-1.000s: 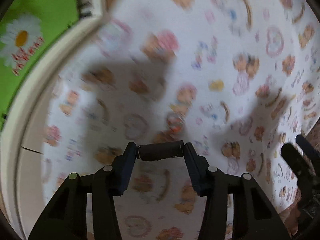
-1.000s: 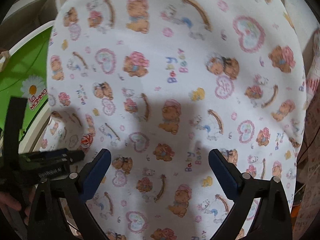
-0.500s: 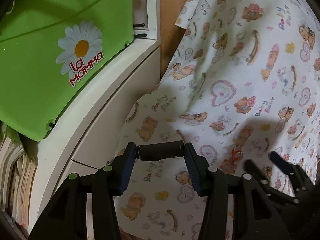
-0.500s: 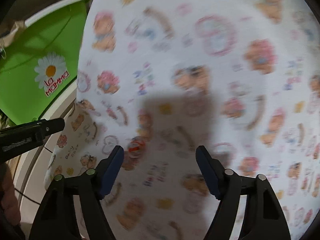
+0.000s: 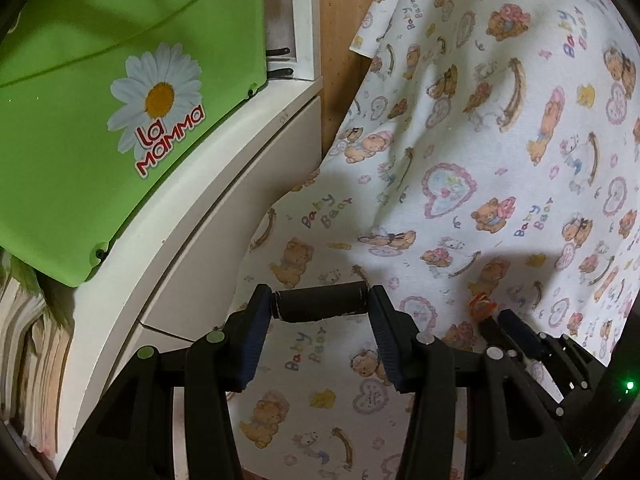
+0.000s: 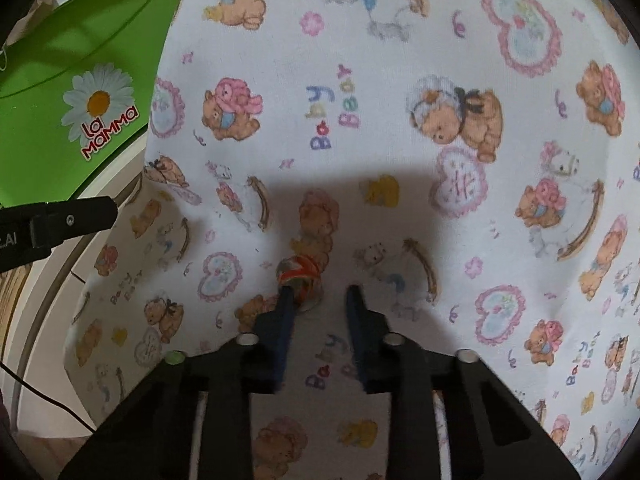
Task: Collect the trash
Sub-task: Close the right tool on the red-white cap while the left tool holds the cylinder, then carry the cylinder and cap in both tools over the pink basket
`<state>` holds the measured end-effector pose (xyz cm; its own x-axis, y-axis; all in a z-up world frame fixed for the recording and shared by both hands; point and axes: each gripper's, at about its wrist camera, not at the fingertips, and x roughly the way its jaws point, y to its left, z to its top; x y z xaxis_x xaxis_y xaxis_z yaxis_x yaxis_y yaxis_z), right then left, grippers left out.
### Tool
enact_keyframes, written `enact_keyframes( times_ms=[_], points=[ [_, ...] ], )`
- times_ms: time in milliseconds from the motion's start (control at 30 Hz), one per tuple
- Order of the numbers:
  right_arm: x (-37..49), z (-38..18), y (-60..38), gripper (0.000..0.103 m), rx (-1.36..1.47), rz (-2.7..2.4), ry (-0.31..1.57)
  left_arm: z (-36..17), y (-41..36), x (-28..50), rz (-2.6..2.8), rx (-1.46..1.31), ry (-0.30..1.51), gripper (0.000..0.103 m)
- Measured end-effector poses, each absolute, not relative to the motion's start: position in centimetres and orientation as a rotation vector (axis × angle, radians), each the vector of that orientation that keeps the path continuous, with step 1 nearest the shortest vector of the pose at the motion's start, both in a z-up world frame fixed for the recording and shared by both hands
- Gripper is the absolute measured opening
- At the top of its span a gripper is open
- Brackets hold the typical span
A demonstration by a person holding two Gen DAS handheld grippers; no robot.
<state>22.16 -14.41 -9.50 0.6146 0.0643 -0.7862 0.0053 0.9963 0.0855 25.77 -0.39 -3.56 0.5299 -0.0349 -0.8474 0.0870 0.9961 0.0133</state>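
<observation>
A small crumpled orange and red wrapper [image 6: 298, 274] lies on a white cloth printed with teddy bears [image 6: 360, 100]. My right gripper [image 6: 320, 294] is low over it with its jaws closing. The wrapper sits at the tip of the left finger [image 6: 286, 308], and the right finger [image 6: 354, 304] stands apart from it. In the left wrist view the same wrapper [image 5: 480, 305] shows just ahead of the right gripper [image 5: 500, 318]. My left gripper [image 5: 320, 304] is shut on a short dark cylinder [image 5: 320, 305] held crosswise above the cloth [image 5: 480, 160].
A green plastic box with a daisy and "La Mamma" label [image 5: 120, 120] rests on a white cabinet [image 5: 192, 232] left of the cloth. A stack of paper [image 5: 24, 340] sits below it. A wooden panel [image 5: 340, 40] stands behind. A thin black cable [image 6: 48, 400] runs at lower left.
The right gripper's jaws went from wide apart to narrow while it came down to the orange wrapper. The left gripper swung left toward the green box, still holding the dark cylinder.
</observation>
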Motion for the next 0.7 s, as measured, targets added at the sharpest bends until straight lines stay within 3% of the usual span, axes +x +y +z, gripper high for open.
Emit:
enact_keyframes(
  times_ms=[100, 400, 700],
  points=[
    [21.4, -8.8, -14.3, 0.005, 0.041, 0.037, 0.898, -3.6, -0.7, 25.4, -0.084, 0.064, 1.008, 0.048],
    [18.8, -5.3, -17.5, 0.005, 0.071, -0.018, 0.815, -3.3, 0.4, 24.8, -0.098, -0.058, 0.999, 0.048],
    [16.2, -2.7, -23.7, 0.005, 0.121, -0.061, 0.770, -2.4, -0.8, 23.5, -0.132, 0.015, 0.933, 0.048]
  ],
)
